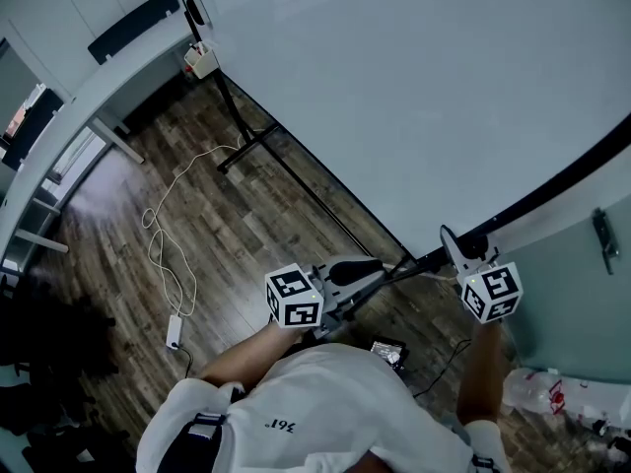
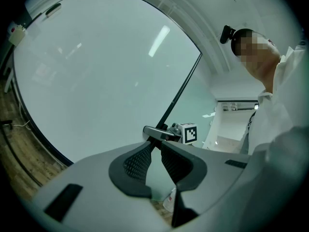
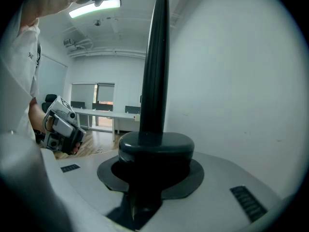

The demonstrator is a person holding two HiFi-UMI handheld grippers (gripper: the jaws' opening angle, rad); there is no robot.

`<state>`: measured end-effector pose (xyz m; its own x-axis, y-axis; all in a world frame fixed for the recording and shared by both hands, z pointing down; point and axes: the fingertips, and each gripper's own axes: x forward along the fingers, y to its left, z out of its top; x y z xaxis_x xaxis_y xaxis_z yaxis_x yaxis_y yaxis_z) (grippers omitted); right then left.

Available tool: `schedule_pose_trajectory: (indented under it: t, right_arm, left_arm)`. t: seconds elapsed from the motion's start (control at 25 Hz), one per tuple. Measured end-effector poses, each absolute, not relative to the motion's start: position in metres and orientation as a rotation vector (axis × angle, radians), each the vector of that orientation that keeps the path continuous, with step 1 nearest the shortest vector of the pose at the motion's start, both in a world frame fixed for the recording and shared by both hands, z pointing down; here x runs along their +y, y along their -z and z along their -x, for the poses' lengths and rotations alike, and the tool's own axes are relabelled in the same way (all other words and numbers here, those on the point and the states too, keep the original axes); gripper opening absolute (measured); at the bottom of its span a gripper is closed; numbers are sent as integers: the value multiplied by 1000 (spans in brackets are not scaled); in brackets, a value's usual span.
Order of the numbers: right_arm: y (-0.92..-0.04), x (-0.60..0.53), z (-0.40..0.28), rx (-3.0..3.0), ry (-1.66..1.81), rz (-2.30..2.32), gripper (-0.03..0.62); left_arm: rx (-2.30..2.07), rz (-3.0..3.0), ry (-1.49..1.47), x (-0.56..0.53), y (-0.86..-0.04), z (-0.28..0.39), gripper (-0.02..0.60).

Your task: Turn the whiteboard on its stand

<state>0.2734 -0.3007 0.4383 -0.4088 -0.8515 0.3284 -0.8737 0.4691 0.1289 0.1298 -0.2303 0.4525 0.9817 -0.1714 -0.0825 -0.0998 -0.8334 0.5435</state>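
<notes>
The big whiteboard (image 1: 394, 97) lies tilted on its black stand (image 1: 246, 146), its black frame running down to a lower corner in front of me. My right gripper (image 1: 458, 246) is shut on that frame; in the right gripper view the black frame bar (image 3: 155, 76) rises straight out of the closed jaws (image 3: 154, 149). Left of the corner, my left gripper (image 1: 357, 270) points at the board's lower edge. In the left gripper view its tips (image 2: 155, 140) pinch together where the frame line (image 2: 183, 88) ends, with the board's face (image 2: 96, 81) beyond.
A white cable (image 1: 163, 235) snakes over the wood floor to a power strip (image 1: 174, 333). A long white table (image 1: 89, 97) runs along the left. Plastic bags (image 1: 547, 392) lie at the lower right, below a pale wall panel with a handle (image 1: 601, 239).
</notes>
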Motion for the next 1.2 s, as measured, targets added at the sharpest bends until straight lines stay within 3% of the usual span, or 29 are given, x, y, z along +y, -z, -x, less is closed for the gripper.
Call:
schedule_pose_trajectory:
  t: [1.2]
  right_arm:
    - [-438,-310,-255,-2401,-75,-1420,136]
  left_arm:
    - [-219,-2571,188,-224,-447,-109,54]
